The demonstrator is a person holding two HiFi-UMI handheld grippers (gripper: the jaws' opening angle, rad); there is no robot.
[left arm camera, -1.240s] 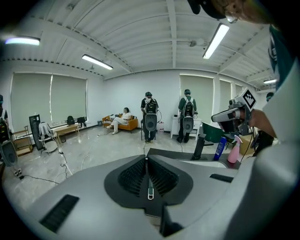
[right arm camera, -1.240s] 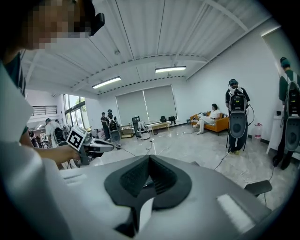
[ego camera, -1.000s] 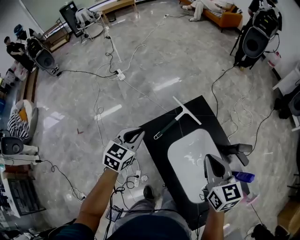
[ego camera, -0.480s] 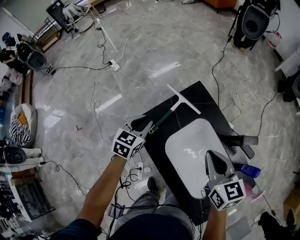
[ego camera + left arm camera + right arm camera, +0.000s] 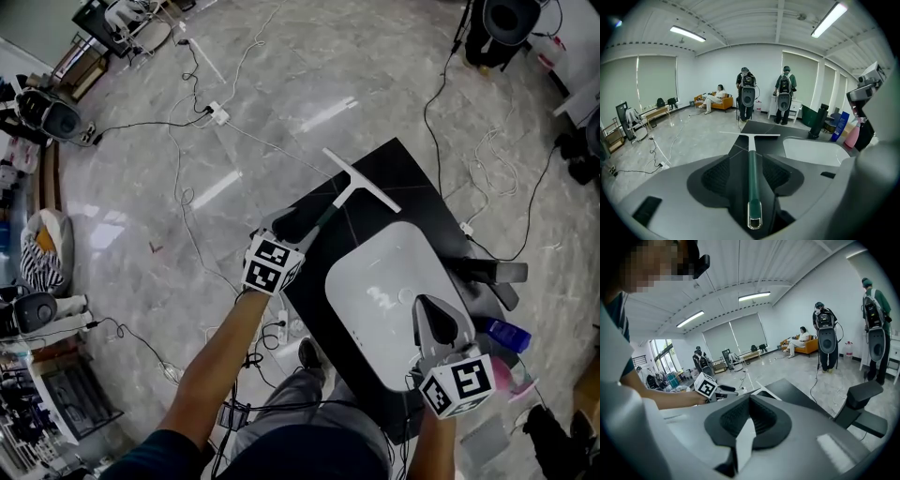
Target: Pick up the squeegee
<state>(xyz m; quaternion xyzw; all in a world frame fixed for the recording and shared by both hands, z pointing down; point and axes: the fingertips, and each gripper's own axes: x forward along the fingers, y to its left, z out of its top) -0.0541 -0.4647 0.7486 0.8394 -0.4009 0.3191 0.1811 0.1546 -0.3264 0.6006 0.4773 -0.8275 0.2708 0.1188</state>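
The squeegee (image 5: 359,181) lies on the black table (image 5: 412,192), its white blade far from me and its dark green handle (image 5: 327,217) pointing back toward me. My left gripper (image 5: 298,222) is down at the handle's near end. In the left gripper view the handle (image 5: 752,173) runs straight up the gap between the jaws of my left gripper (image 5: 750,159), which are opening and do not press on it. My right gripper (image 5: 427,307) hovers over the white basin (image 5: 375,281); in the right gripper view my right gripper (image 5: 750,397) has its pads together and nothing in it.
A black faucet-like fixture (image 5: 495,274), a blue bottle (image 5: 512,333) and a pink bottle (image 5: 514,379) stand at the table's right edge. Cables (image 5: 187,178) trail over the marble floor. People with gear on their backs (image 5: 748,96) stand beyond the table.
My left gripper has come down and forward onto the near end of the squeegee handle, and its jaws have spread apart. My right gripper has sunk a little over the basin.
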